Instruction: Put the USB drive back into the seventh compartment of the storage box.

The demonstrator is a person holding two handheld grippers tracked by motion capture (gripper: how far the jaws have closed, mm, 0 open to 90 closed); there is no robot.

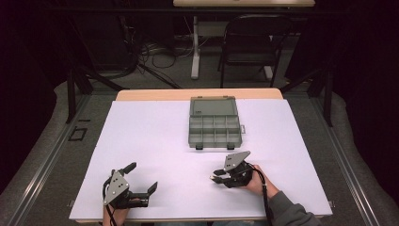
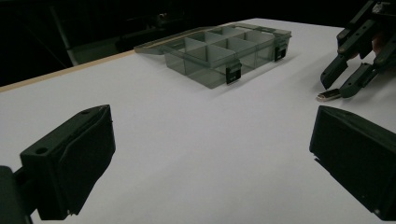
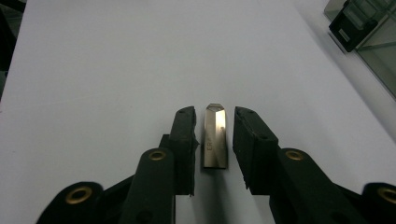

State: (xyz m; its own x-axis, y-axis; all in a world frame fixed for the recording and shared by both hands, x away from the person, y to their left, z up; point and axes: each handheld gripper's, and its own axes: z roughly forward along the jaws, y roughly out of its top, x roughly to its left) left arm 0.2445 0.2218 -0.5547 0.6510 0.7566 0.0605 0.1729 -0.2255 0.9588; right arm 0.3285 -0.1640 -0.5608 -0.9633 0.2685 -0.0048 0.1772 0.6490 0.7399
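Observation:
A small metallic USB stick (image 3: 215,135) lies flat on the white table sheet (image 1: 155,141). My right gripper (image 3: 215,114) reaches down around it, one black jaw on each side, with a thin gap showing on both sides of the stick. In the left gripper view the same stick (image 2: 328,95) lies under the tips of the right gripper (image 2: 338,87). My left gripper (image 1: 142,176) rests near the front left of the table, its jaws wide apart with nothing between them. A hand holds the right gripper (image 1: 221,176) at the front right.
A grey transparent organizer box (image 1: 214,127) with several compartments stands in the middle of the table, its lid (image 1: 212,106) folded back flat. Beyond the table stand a dark chair (image 1: 251,42) and cables on the floor.

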